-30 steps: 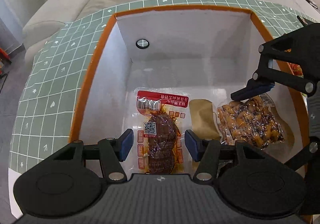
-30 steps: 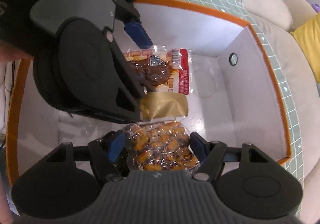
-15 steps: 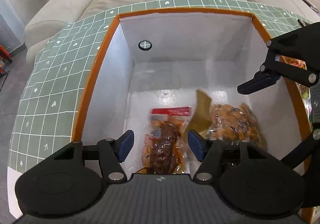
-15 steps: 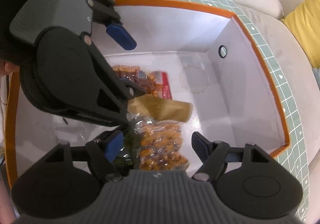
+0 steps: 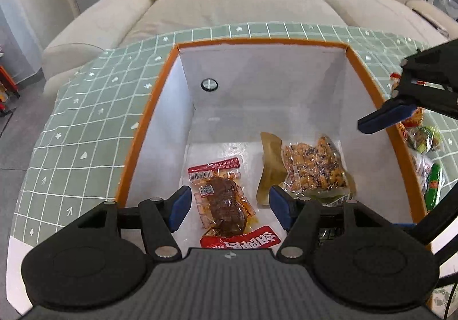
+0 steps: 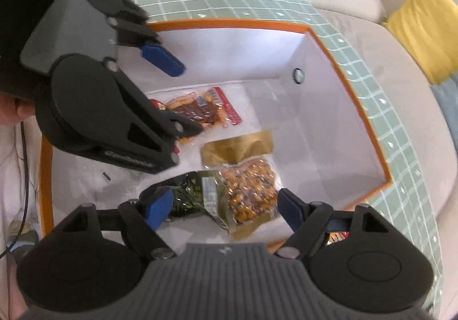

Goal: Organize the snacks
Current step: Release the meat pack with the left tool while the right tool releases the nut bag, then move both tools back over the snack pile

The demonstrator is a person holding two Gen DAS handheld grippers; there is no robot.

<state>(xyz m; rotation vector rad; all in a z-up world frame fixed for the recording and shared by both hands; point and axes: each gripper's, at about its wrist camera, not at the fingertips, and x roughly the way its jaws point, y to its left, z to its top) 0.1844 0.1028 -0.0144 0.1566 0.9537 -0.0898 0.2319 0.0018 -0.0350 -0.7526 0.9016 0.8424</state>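
Observation:
A white box with an orange rim stands on a green checked cloth. On its floor lie a clear pack of brown meat with a red label, a pack of orange nuts and a dark green pack. My left gripper hangs open above the meat pack, not touching it. My right gripper is open over the orange nut pack and the green pack, holding nothing. One blue pad of the right gripper's fingers shows at the box's right wall.
More snack packs and a green tube lie on the cloth right of the box. A beige sofa with yellow and blue cushions stands behind. The left gripper fills the upper left of the right wrist view.
Both grippers' jaws have widened and both have lifted a little. The meat pack and the nut pack have left the fingers and now lie loose on the box floor.

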